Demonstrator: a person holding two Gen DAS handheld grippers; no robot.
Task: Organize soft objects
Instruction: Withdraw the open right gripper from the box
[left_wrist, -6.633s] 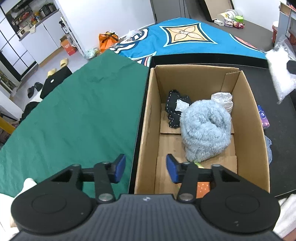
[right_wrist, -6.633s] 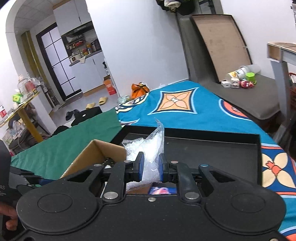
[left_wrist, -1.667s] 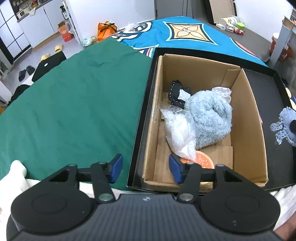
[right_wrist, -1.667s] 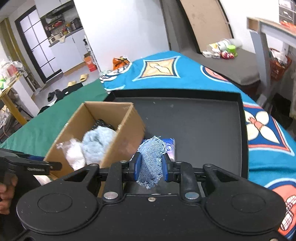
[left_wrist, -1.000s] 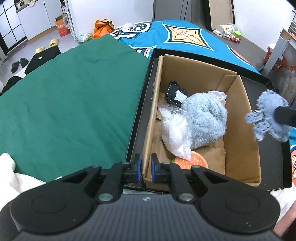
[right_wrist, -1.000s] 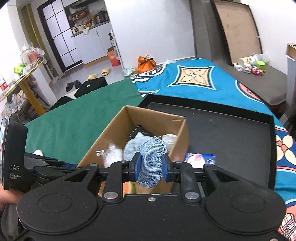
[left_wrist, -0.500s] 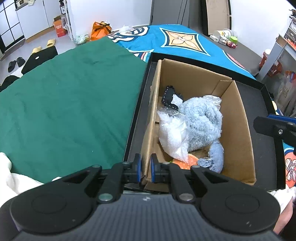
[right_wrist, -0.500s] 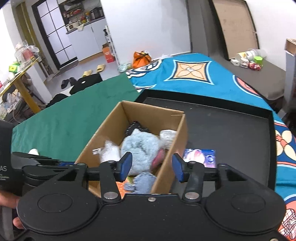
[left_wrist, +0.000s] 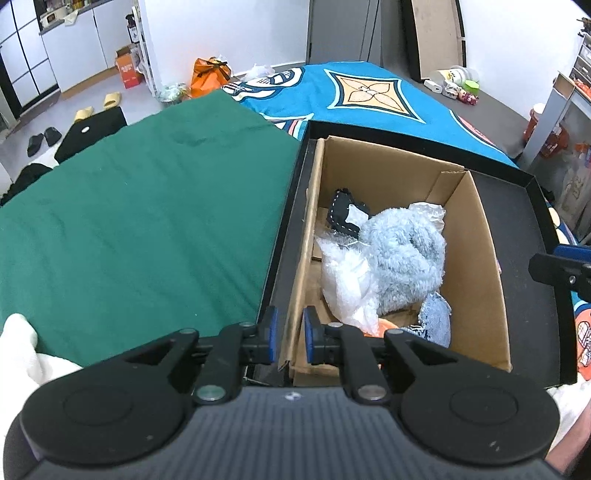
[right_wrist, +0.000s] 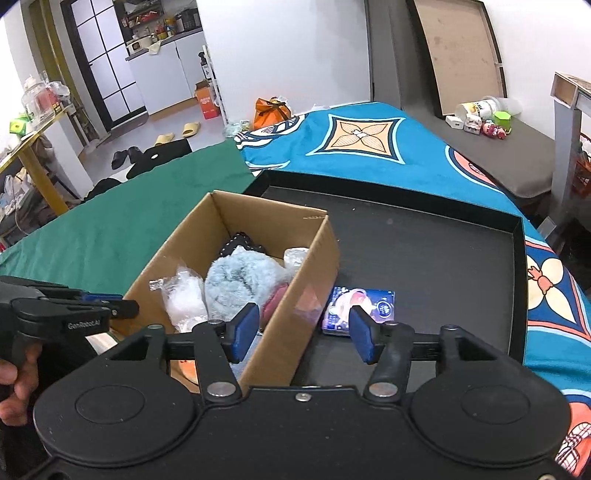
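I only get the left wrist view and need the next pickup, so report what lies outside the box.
Observer: One flat printed packet lies on the black tray, beside the cardboard box.
Operator: Report the right gripper.
Observer: The right gripper is open and holds nothing; its jaws have just been opening.
Operator: Check behind the fluffy blue toy.
Observer: A pink patch shows between the fluffy blue toy and the box wall.

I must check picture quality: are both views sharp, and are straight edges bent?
Left wrist view: sharp; the fisheye bows the cardboard box walls and tray rim; light is even and soft. Right wrist view: also sharp, edges curve toward the borders, no strong glare.
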